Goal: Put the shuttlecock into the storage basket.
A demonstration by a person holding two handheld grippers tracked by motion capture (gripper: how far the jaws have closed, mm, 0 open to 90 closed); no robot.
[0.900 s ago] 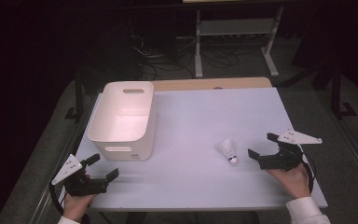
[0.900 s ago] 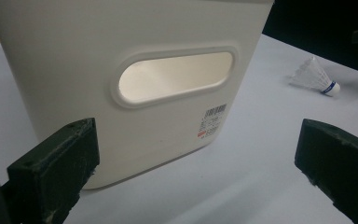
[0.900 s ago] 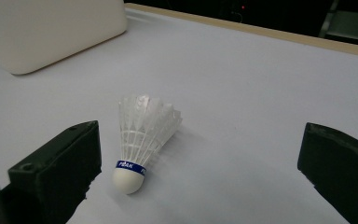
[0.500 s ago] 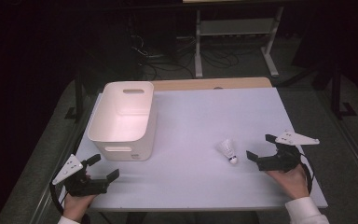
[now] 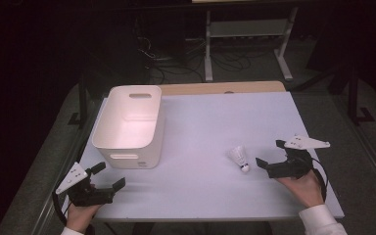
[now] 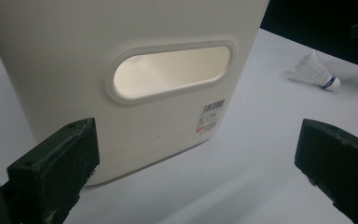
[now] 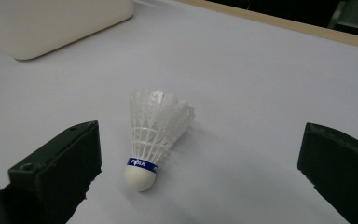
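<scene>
While the shuttlecock [image 5: 238,157] is lying at lower right, the right gripper [image 5: 267,157] is hovering beside it, jaws spread wide and empty.

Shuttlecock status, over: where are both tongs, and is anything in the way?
Right tongs open, just short of the shuttlecock, not touching. Left tongs open, empty, near the white bin. Shuttlecock lying on the table, nothing in the way.

Shuttlecock [image 5: 239,158] right of bin [image 5: 127,126] (both on table [image 5: 215,117])
</scene>
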